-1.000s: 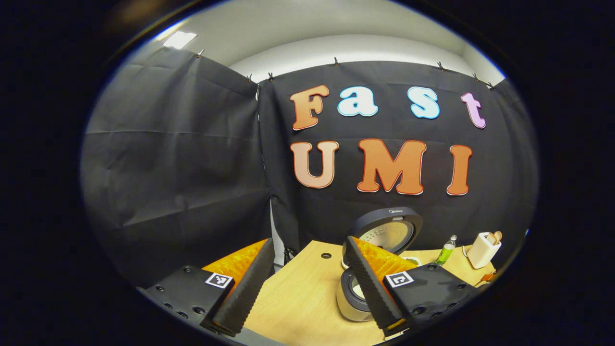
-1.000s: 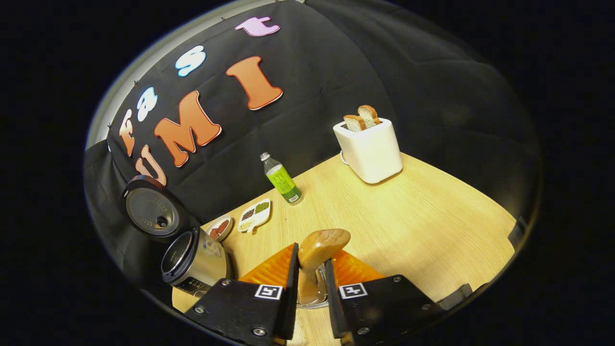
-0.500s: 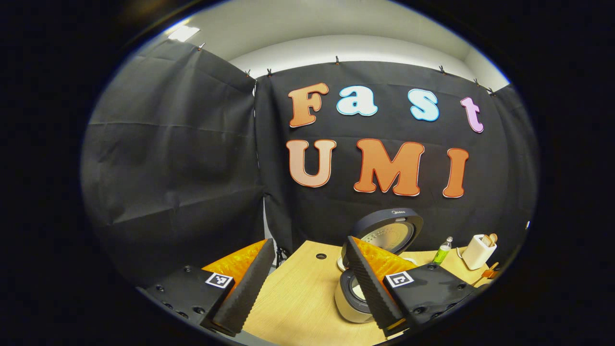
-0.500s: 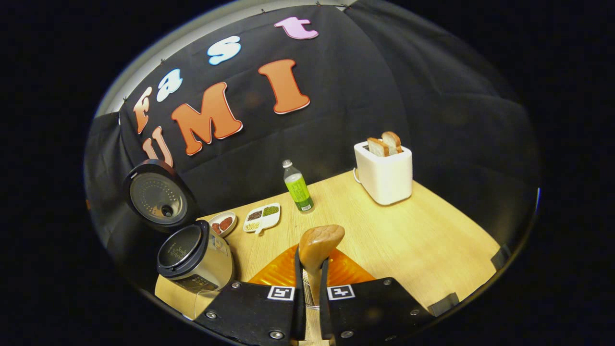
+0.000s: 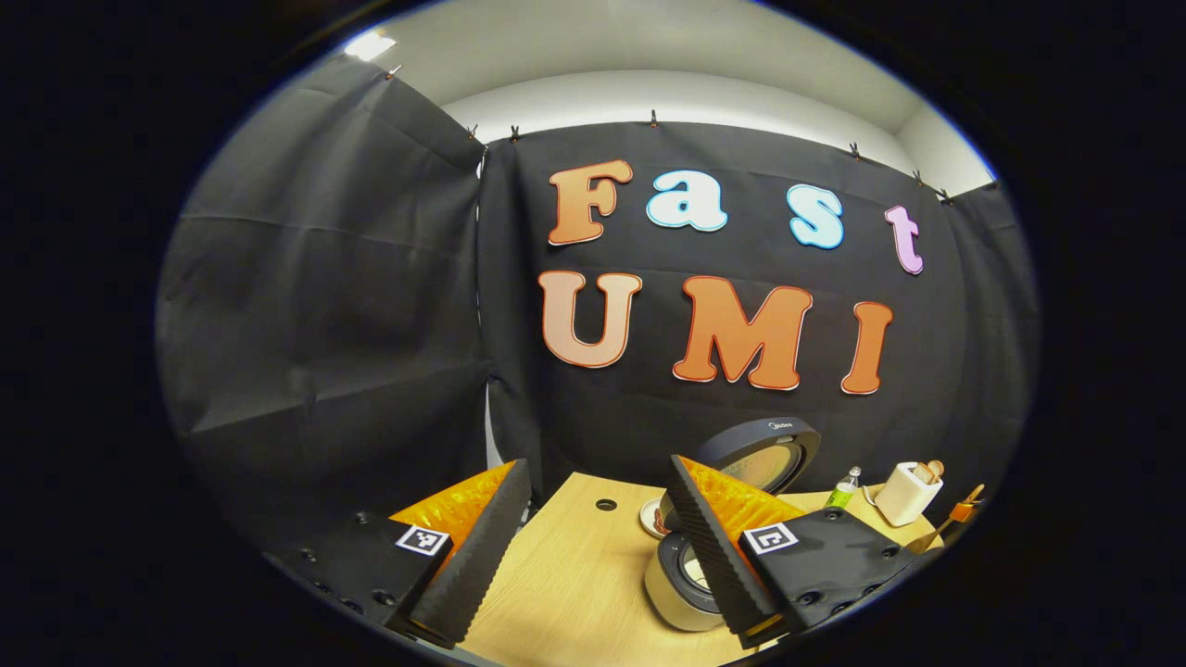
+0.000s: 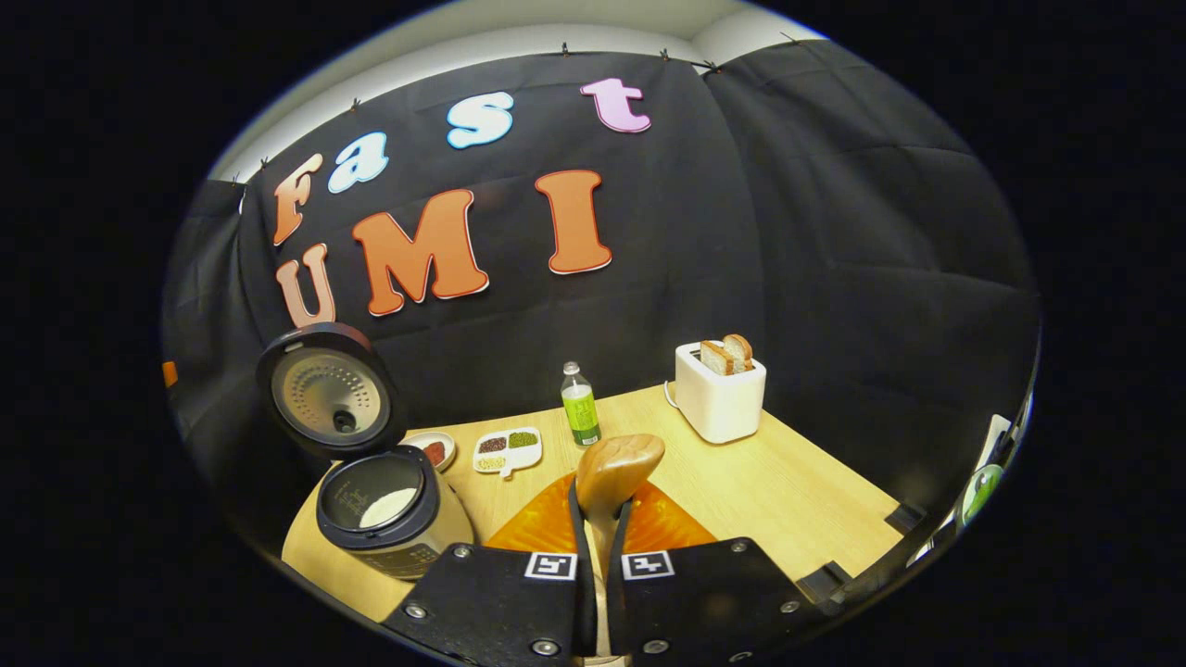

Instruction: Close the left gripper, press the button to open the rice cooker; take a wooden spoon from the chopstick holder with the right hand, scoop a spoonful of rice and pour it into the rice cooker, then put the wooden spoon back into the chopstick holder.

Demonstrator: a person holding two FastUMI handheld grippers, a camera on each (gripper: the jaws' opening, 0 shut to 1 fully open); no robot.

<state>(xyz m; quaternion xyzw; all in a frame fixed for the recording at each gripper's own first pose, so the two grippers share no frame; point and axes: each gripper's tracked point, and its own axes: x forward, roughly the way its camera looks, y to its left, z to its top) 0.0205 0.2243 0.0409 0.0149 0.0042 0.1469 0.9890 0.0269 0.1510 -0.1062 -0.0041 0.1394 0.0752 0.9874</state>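
Black cloth walls close in a booth around a light wooden table (image 6: 797, 482), w/ a pale ceiling strip above. On the table's left part, seen from the right gripper view, sits the rice cooker (image 6: 389, 519), lid (image 6: 329, 394) swung up & standing open behind the pot; a white patch, likely rice, shows at the bottom of the inner pot. Just beside the cooker, toward the back wall: a small round dish (image 6: 434, 449) w/ something red, then a white divided dish (image 6: 507, 448) w/ dark, green & pale grains. Near those stands a green-labelled bottle (image 6: 580, 406), upright. Farther right is a white toaster (image 6: 720, 394) w/ two bread slices sticking out the top.

Right gripper (image 6: 600, 547): fingers pressed together on the handle of the wooden spoon (image 6: 616, 468), bowl end pointing up & away from the camera, above the table. Can't tell if the bowl holds anything; its rounded back faces the lens.

Left gripper (image 5: 593, 542): fingers wide apart, holding nothing, hovering over the table's near-left edge. Past its right finger the left gripper view shows the open cooker (image 5: 681, 579), bottle (image 5: 841, 489) & toaster (image 5: 905, 491) farther off
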